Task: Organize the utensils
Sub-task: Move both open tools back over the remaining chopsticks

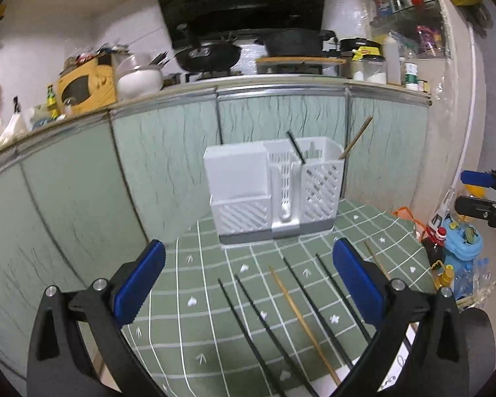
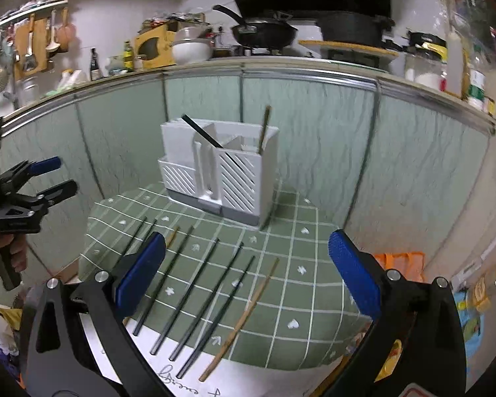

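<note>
White plastic, the holder point(image 1: 274, 192) stands at the back of the green checked cloth point(image 2: 297, 284), one black chopstick point(image 2: 201, 134) and one bamboo chopstick point(image 2: 264, 129) inside. More chopsticks point(image 2: 195, 294) lie loose before it. The left gripper point(image 1: 248, 278) and right gripper point(image 2: 248, 271) both hover spread wide, empty.

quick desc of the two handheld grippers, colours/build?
Both match: the left gripper and right gripper have black angular plastic arms with silver pivot bolts, and the fingers carry blue pads with a fine ribbed or dotted texture. From the side, the left one shows a black pistol-style handle. No cables or sleeves visible.
</note>
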`<state>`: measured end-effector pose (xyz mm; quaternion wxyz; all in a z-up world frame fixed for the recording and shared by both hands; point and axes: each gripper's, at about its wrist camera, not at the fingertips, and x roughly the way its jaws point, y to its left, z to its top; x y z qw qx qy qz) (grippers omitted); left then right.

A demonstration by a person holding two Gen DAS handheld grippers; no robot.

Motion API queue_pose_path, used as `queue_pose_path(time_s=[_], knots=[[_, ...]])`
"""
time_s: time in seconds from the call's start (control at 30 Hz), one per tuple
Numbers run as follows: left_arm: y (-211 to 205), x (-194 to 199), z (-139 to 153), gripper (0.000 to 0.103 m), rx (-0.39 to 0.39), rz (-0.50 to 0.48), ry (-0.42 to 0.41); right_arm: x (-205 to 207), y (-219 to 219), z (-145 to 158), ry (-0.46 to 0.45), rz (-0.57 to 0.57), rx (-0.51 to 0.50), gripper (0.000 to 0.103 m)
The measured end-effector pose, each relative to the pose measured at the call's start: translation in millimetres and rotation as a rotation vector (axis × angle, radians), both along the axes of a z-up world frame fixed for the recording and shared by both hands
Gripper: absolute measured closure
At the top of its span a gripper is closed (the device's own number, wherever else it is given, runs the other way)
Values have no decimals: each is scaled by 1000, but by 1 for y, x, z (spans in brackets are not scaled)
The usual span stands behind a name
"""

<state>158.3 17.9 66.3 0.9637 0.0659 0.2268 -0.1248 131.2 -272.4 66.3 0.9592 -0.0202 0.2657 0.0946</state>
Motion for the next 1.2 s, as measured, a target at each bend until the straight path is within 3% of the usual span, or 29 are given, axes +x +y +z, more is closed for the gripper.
queue_pose_path(time_s=[0.23,0.73,0.97,1.2], knots=[[16,-12,-37,4,-48,75,47,-6,-7,-44,50,-69,28,8],[11,-47,-98,4,-20,199,47,-27,4,-112,110,-190,-38,9],[8,-53,-130,4,-35,252,141,-37,11,-140,158,-223,-27,19],[2,-52,-152,30,-25,274,193,-41,16,-156,176,-241,12,31]])
